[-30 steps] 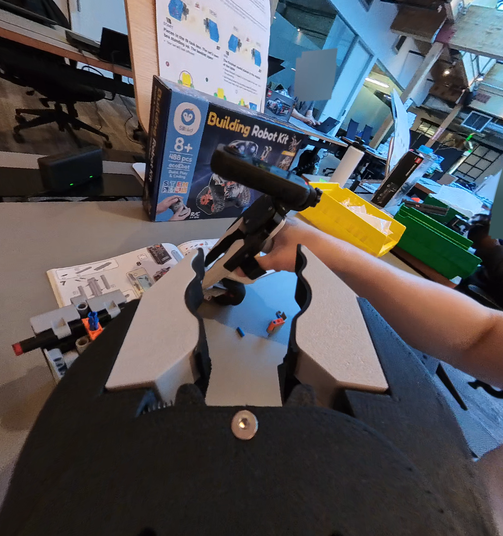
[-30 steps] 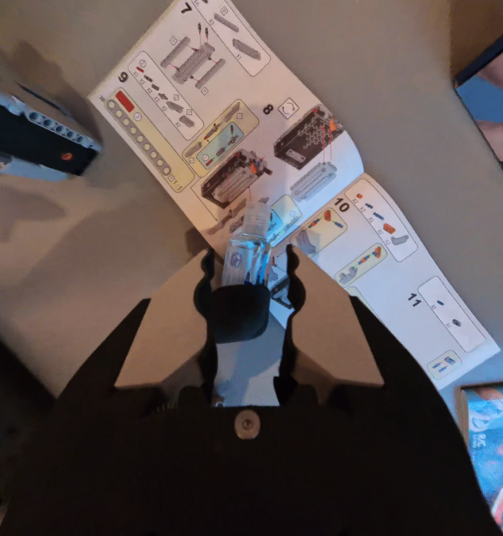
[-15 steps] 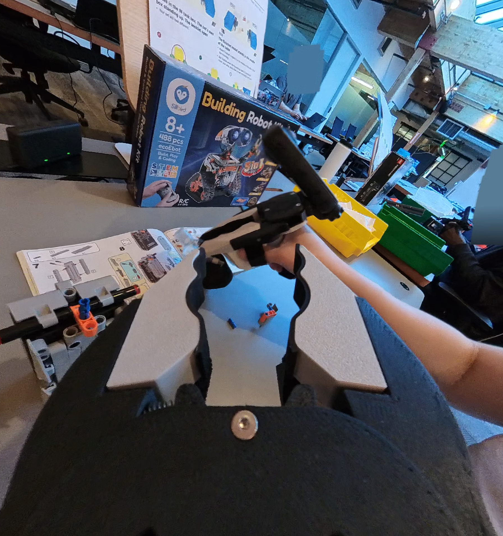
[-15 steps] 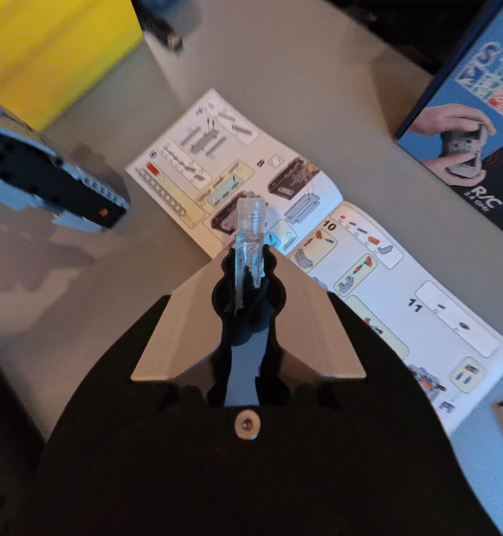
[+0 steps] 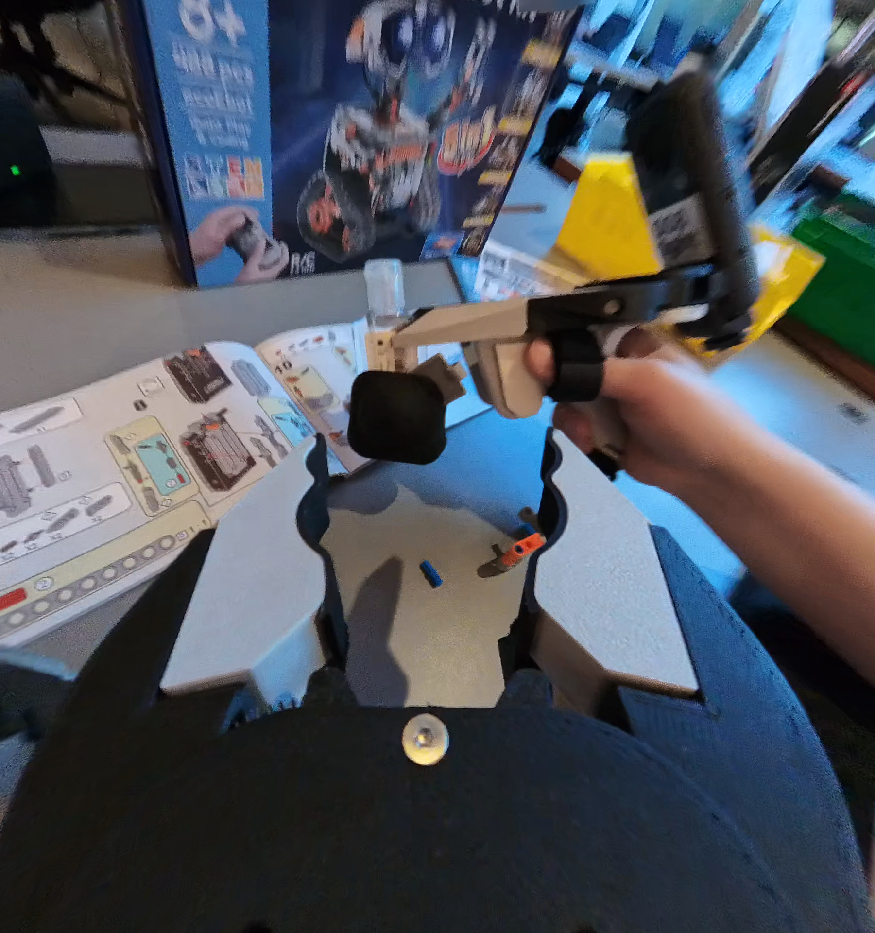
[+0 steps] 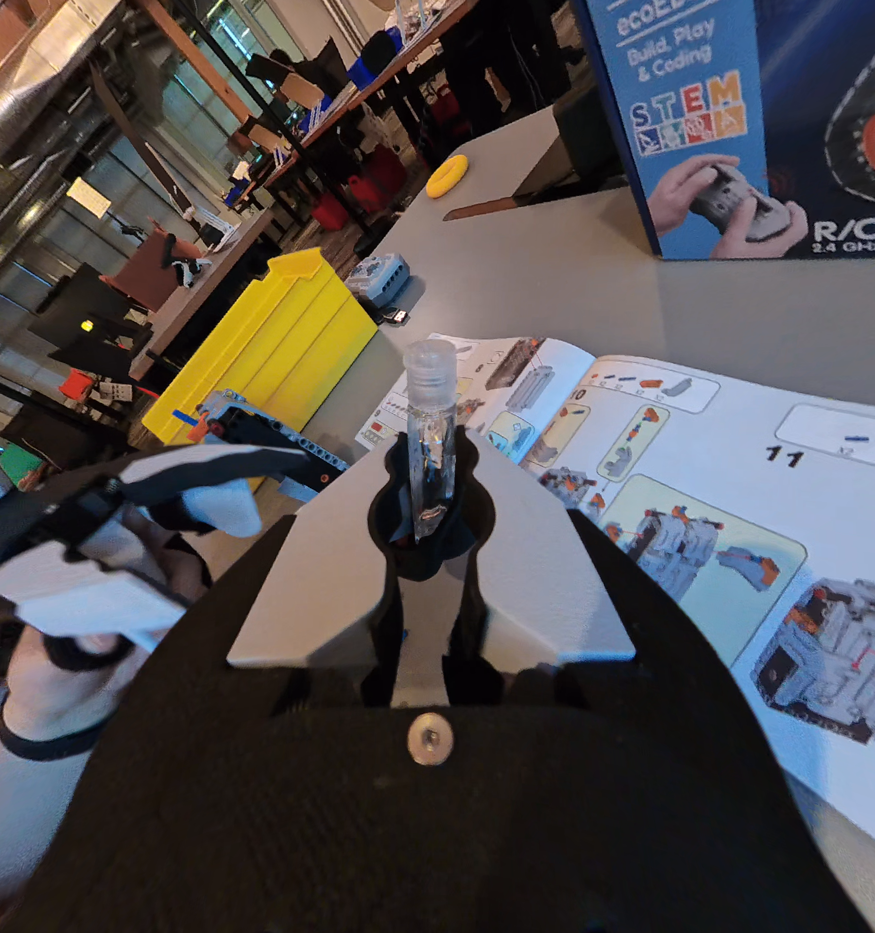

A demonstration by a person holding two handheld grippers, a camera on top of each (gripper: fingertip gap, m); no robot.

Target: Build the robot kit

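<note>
My right gripper point(image 6: 431, 447) is shut on a small clear bottle point(image 6: 429, 399) with a clear cap and holds it upright above the open instruction booklet point(image 6: 687, 454). In the left wrist view the right gripper point(image 5: 392, 348), held by a hand point(image 5: 642, 414), hovers over the booklet point(image 5: 122, 479) with the bottle point(image 5: 385, 293) in it. My left gripper point(image 5: 432, 449) is open and empty just below it. Between its fingers, on the table, lie a small blue pin point(image 5: 430, 573) and an orange and grey piece point(image 5: 518, 548).
A blue kit box point(image 5: 349, 126) stands behind the booklet. A yellow bin point(image 5: 607, 217) and a green bin point(image 5: 859, 282) sit to the right. The right wrist view shows a black and grey brick assembly point(image 6: 273, 439), a yellow bin point(image 6: 273, 343) and a yellow ring point(image 6: 447, 175). Tip to tip, the grippers are about 8 cm apart.
My right gripper closed on the bottle lying on the booklet, lifted it and tipped it upright. My left gripper moved forward toward the booklet; the brick assembly left its view.
</note>
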